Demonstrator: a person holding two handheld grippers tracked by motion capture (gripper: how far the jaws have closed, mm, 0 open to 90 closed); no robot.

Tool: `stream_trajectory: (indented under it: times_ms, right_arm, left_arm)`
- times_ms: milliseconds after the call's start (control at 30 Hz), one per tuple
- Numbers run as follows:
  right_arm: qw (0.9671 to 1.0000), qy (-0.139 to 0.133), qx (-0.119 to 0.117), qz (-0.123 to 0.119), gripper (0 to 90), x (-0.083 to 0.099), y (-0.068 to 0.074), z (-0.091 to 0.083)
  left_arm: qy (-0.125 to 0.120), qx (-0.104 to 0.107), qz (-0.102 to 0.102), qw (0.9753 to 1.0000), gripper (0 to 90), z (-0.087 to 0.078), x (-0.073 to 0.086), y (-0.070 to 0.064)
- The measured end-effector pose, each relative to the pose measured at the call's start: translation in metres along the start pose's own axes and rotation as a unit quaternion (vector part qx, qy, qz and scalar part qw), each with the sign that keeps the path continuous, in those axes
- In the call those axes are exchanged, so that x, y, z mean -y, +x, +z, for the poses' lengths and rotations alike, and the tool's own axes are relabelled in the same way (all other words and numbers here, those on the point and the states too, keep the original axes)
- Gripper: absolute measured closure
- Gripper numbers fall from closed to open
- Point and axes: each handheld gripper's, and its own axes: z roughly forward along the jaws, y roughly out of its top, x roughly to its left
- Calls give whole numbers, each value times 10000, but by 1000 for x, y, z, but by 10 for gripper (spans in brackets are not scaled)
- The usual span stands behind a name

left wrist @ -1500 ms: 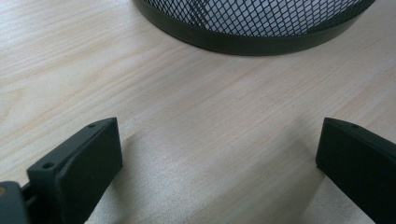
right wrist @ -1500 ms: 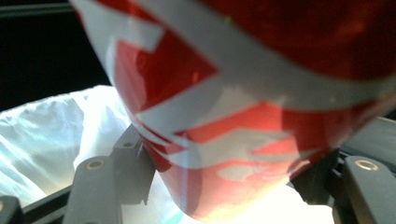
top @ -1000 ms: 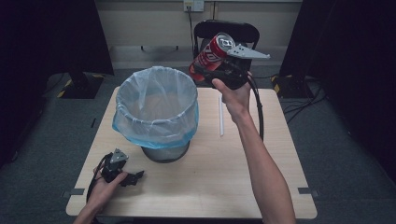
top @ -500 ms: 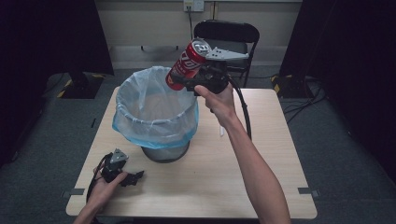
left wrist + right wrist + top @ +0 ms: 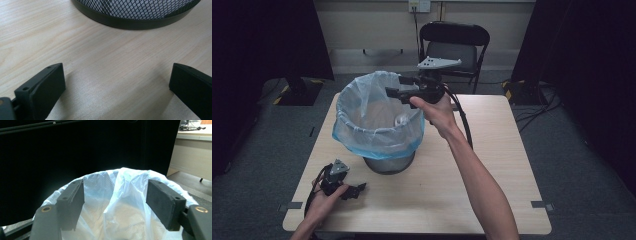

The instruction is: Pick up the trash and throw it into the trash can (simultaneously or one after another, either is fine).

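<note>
High view: right gripper (image 5: pixel 396 93) hangs over the 2 o'clock rim of the lined bin (image 5: pixel 379 122), jaws spread wide and empty; a pale rounded shape inside the liner may be the dropped item, so the drop looks done, withdrawal left. Left gripper (image 5: pixel 357 189) rests on the table (image 5: pixel 492 165) at the bin's 7 o'clock, jaws wide apart, holding nothing.

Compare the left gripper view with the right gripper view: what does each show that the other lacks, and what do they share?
Left gripper view: the wooden table and the bin at its black mesh base, with the left tongs open just above the wood. Right gripper view: the bag lining the bin's mouth, a dark curtain behind, and the right tongs open over the opening. Shared: the same bin, and open, empty jaws.
</note>
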Motion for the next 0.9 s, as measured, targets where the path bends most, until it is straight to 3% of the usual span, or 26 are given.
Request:
stream_trajectory:
  times_ms: [367,467,500,900]
  right_arm:
    - [9999,-23,158,30,306,0,-3,-4]
    - [9995,-14,313,82,300,0,-6,-8]
    - [9990,-47,434,124,294,1,-10,-13]
    - [9971,-113,735,181,257,3,-24,-38]
  left_arm:
    - [0,7,0,10000,0,0,0,0]
    - [-1,6,1,10000,0,0,0,0]
    - [-3,9,1,10000,0,0,0,0]
    - [0,7,0,10000,0,0,0,0]
